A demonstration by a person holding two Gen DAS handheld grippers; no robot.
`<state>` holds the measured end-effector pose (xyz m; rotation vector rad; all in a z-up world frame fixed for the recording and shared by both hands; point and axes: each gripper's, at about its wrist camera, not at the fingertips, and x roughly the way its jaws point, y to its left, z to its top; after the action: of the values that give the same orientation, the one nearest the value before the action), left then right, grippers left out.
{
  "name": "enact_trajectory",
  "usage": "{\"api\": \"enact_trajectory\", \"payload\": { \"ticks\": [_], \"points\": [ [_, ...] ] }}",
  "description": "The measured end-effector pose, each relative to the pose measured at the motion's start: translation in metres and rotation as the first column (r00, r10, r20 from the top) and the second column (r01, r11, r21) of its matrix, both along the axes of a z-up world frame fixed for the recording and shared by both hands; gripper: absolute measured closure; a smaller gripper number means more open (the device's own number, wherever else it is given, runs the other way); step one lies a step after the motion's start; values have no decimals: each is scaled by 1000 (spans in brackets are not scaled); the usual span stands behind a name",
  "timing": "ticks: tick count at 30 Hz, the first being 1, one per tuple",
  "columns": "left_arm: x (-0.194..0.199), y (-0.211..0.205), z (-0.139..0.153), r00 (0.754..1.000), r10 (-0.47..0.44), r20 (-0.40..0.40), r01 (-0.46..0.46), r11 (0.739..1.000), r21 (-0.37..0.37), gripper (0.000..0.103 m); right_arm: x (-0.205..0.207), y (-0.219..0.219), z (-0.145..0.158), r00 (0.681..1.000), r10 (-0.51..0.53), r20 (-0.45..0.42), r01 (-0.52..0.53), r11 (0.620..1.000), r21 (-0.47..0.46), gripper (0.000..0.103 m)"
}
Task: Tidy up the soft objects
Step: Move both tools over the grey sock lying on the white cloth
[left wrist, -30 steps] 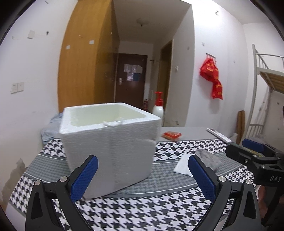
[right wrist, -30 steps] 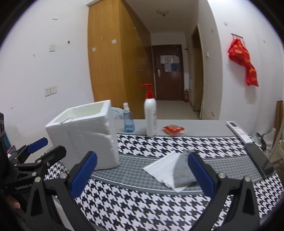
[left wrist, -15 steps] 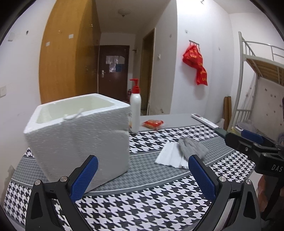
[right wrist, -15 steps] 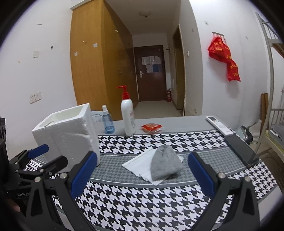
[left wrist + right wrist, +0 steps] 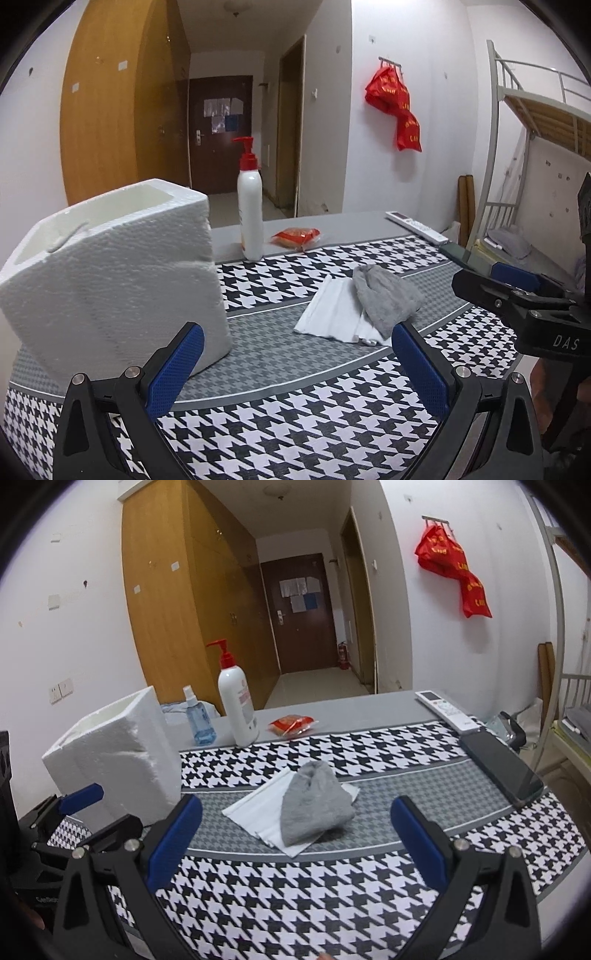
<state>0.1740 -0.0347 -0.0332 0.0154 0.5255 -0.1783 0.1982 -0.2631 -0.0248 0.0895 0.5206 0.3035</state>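
A grey knitted cloth lies crumpled on top of a folded white cloth in the middle of the houndstooth tablecloth. Left of them stands a white foam box, its top uncovered. My left gripper hovers open near the table's front, just right of the box. Ahead of my right gripper, also open with nothing between its fingers, lie the two cloths. Each gripper shows at the edge of the other's view.
At the back stand a white pump bottle with a red top, a small blue spray bottle and a red packet. A white remote and a dark phone lie along the right edge. A bunk bed stands right.
Both grippers have swung to the right, so the foam box slid left in both views and the cloths came towards the centre. Both stay open. Nothing on the table has moved.
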Motion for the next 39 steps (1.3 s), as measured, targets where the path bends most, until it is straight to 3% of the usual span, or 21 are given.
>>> {"api": "enact_trajectory", "payload": {
  "ticks": [15, 29, 30, 33, 39],
  "points": [
    [35, -23, -10, 994, -79, -73, 84, 995, 63, 1, 26, -14, -17, 997, -19, -74, 20, 1000, 11, 0],
    [82, -42, -27, 970, -133, -202, 143, 989, 36, 1, 56, -21, -29, 987, -45, -152, 44, 999, -7, 3],
    [84, -42, -28, 970, -130, -207, 141, 989, 39, 1, 58, -21, -31, 986, -37, -161, 38, 999, 1, 6],
    [94, -45, -36, 962, -129, -242, 138, 990, 21, 1, 68, -22, -38, 979, -16, -206, 22, 999, 28, 25],
    [97, -48, -46, 951, -161, -265, 172, 985, 17, 1, 79, -15, -48, 969, 10, -247, -6, 1000, 15, 33]
  ]
}}
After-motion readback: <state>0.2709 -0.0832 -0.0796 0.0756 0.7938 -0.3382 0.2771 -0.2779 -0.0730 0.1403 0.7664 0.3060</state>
